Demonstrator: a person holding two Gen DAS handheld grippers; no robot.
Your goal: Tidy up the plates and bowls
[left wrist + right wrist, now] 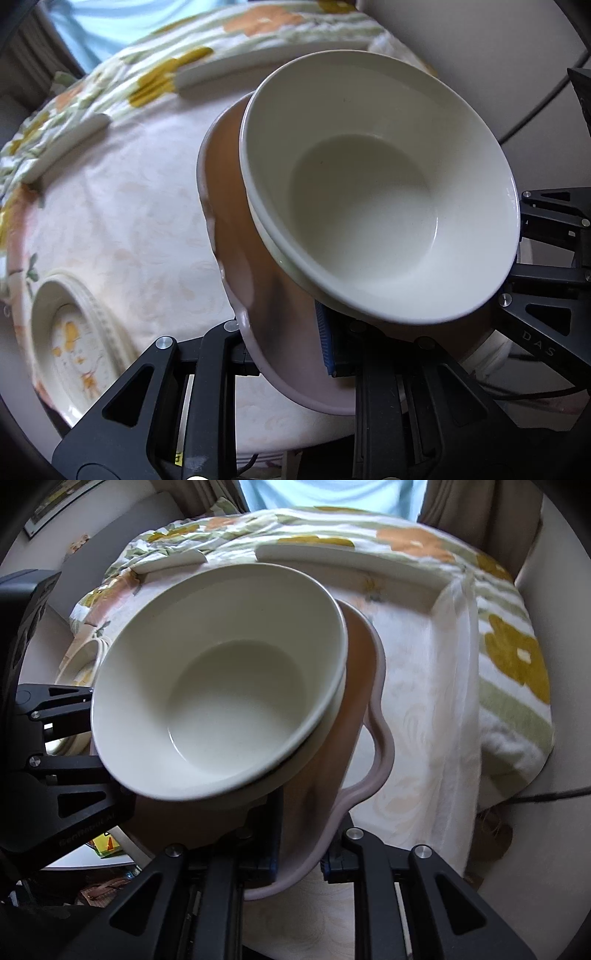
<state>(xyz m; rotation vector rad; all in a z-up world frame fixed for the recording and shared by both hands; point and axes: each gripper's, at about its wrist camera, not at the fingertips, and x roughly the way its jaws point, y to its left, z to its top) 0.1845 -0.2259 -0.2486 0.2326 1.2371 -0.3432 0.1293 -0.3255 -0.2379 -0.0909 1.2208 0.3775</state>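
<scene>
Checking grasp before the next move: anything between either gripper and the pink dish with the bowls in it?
Nothing visible. The left gripper and the right gripper each have the pink dish rim between their fingers, on opposite sides. The white bowls sit nested inside it, tilted. The patterned plate lies apart on the tablecloth.

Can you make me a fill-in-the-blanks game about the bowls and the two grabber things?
1. The white bowl sits inside a bigger bowl that is ____ in colour.
2. The number of grippers holding the pink bowl's rim is ____.
3. The tablecloth has a pattern of ____.
4. The white bowl has ____ in it.

Missing words: pink; two; flowers; nothing
</scene>
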